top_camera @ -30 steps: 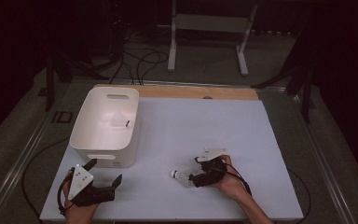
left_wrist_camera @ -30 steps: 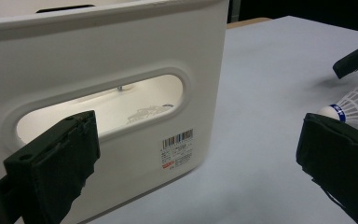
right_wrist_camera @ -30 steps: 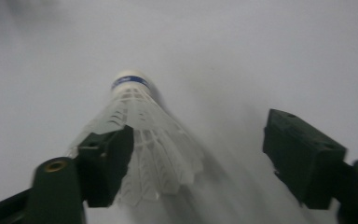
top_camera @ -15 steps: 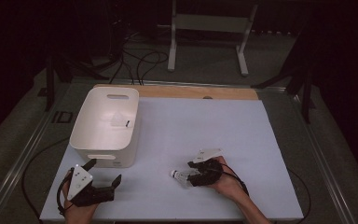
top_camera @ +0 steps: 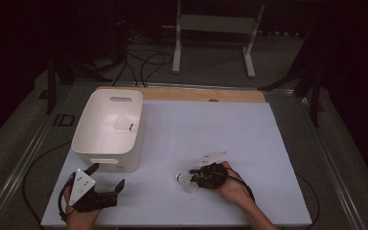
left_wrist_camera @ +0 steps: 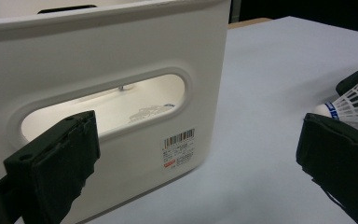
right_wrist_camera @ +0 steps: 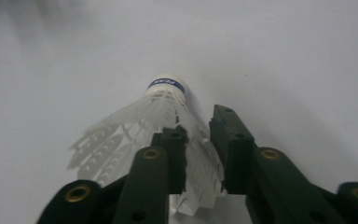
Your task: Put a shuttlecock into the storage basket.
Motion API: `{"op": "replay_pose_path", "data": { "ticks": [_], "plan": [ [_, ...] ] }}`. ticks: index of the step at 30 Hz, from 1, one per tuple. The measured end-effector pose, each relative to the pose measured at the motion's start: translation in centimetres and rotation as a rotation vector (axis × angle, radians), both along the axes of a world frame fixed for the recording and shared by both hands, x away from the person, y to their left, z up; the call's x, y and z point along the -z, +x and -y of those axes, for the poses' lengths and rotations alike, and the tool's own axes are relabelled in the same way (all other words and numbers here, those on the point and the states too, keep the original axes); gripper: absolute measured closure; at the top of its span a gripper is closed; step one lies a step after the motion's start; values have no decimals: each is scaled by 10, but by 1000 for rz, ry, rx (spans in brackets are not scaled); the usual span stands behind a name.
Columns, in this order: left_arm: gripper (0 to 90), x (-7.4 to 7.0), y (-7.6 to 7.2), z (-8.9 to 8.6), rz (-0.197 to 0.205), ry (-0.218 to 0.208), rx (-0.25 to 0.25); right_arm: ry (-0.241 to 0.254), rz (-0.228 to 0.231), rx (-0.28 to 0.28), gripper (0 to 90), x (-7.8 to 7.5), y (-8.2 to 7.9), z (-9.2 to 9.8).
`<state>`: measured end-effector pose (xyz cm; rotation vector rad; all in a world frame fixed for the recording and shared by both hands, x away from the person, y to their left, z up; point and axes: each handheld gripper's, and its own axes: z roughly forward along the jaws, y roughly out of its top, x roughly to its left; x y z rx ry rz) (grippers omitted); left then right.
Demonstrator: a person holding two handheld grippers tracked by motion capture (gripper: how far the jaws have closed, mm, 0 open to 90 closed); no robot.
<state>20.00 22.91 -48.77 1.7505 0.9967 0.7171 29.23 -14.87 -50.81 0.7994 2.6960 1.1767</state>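
The right gripper [right_wrist_camera: 198, 135] has just closed its jaws on the shuttlecock [right_wrist_camera: 144, 140] right of the bin [top_camera: 108, 132], so it looks ready to lift; the left gripper [top_camera: 106, 184] waits wide open, empty.

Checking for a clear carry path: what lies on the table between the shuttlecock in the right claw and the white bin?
Nothing: in the high view, bare white table separates the shuttlecock, gripped by the right claw, from the white bin.

I see a white bin [top_camera: 106, 143] sitting left of centre on the white tabletop [top_camera: 220, 134], with a barcode label [left_wrist_camera: 179, 147] on its near wall below the handle slot. A strip of bare wood [top_camera: 201, 94] edges the tabletop's far side. Upper centre, a metal stand [top_camera: 215, 28] rises from the floor, cables [top_camera: 143, 62] trailing left of it.
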Motion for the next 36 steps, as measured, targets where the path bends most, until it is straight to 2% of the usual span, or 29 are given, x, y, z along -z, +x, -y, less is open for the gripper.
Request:
{"op": "replay_pose_path", "data": {
  "ticks": [9, 21, 36],
  "plan": [
    [0, 0, 0, 1, -1, -2, 1, 8, -13, -31, 885, -1, -1, -7],
    [0, 0, 0, 1, 0, -3, 2, 56, -1, -27, 893, -10, 1, -6],
    [0, 0, 0, 0, 0, -1, 0, 88, 24, -9, 893, -25, 5, -6]
  ]
}}
